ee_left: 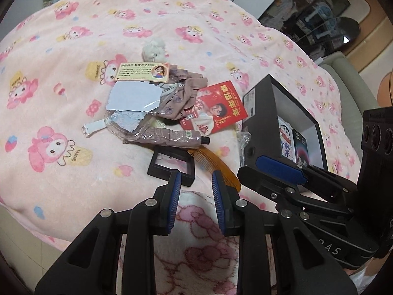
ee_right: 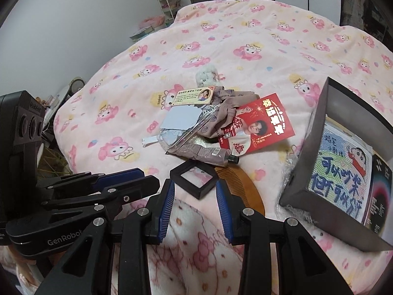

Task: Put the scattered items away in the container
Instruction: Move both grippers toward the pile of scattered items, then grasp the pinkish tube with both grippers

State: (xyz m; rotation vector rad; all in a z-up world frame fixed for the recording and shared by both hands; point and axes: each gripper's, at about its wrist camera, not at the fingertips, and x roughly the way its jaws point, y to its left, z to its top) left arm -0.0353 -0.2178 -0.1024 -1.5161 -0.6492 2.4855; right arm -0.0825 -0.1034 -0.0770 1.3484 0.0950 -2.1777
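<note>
Hovering low over a pink blanket [ee_left: 73,49] printed with cartoon figures, both grippers point down at a heap of small things on the bed. The left gripper [ee_left: 196,179] has its blue-padded jaws set narrowly apart with nothing between them; past its tips lie a small black square frame box [ee_left: 169,169] with a clear window and, touching that box on the right, an amber comb [ee_left: 208,159]. The right gripper [ee_right: 195,189] also stands slightly parted and empty, its tips just short of the same black box and comb. Beyond these lies a taupe tube [ee_left: 172,139] with a black cap, wrapped in clear film, and behind it the pile: a clear plastic pouch [ee_left: 122,125] holding pale blue cards, a white scalloped card [ee_left: 133,97] on top of it, a peach tag [ee_left: 143,71] with a cartoon girl, a crumpled beige cloth [ee_left: 181,91], a red card [ee_left: 218,108] showing a person, and a white strap-like piece [ee_left: 93,126] poking out at the left. A small fluffy white plush [ee_left: 153,48] sits at the far edge of the pile. The container, a dark grey open box [ee_right: 304,157], stands to the right of the heap, near the comb, tilted toward the cameras; inside it lie a cartoon-printed card [ee_right: 341,172] with blue lettering and a black packet [ee_right: 379,189] beside it. Crinkled clear wrap [ee_left: 243,140] rests against the box's near-left wall.
</note>
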